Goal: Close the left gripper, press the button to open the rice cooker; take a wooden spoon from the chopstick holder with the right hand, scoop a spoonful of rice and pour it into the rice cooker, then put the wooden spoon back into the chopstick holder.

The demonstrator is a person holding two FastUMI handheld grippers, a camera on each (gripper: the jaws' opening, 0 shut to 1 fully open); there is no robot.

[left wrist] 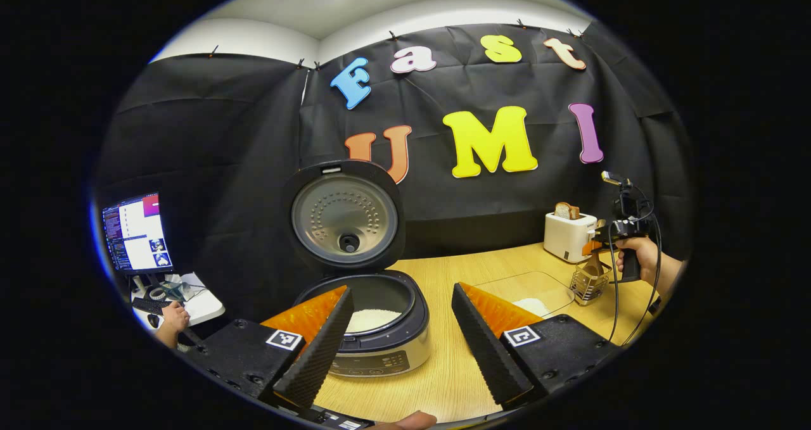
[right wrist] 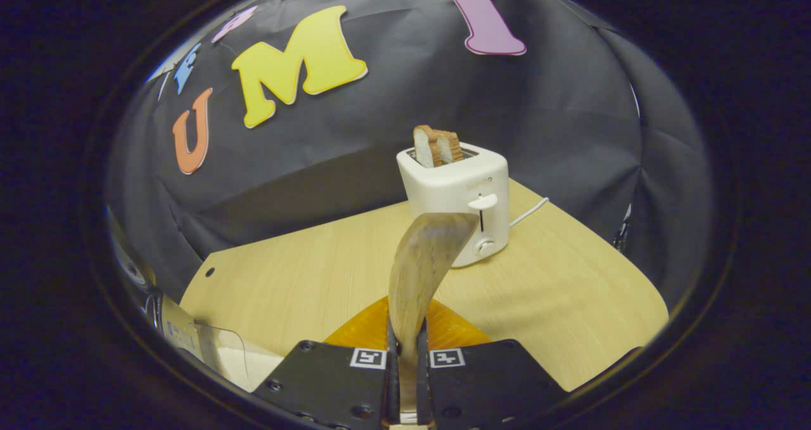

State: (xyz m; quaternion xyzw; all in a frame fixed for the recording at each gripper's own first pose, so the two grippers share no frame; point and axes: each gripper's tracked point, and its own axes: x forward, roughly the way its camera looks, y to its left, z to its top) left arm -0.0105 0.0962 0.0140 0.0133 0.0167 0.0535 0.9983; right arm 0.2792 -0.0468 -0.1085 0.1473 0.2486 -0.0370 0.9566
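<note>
Count on the bench point(left wrist: 456, 379): one rice cooker point(left wrist: 374, 335) with lid up and white rice in its pot, one toaster point(right wrist: 459, 205) carrying two bread slices point(right wrist: 434, 145), one wire chopstick holder point(left wrist: 588, 283), one glass container of rice point(left wrist: 532, 294). Your left gripper point(left wrist: 399, 335) stands wide apart, holding nothing, just before the cooker. Your right gripper point(right wrist: 405, 354) is clamped on the one wooden spoon point(right wrist: 424, 259), bowl upright in front of the toaster. Toaster's brand mark is too small to read.
</note>
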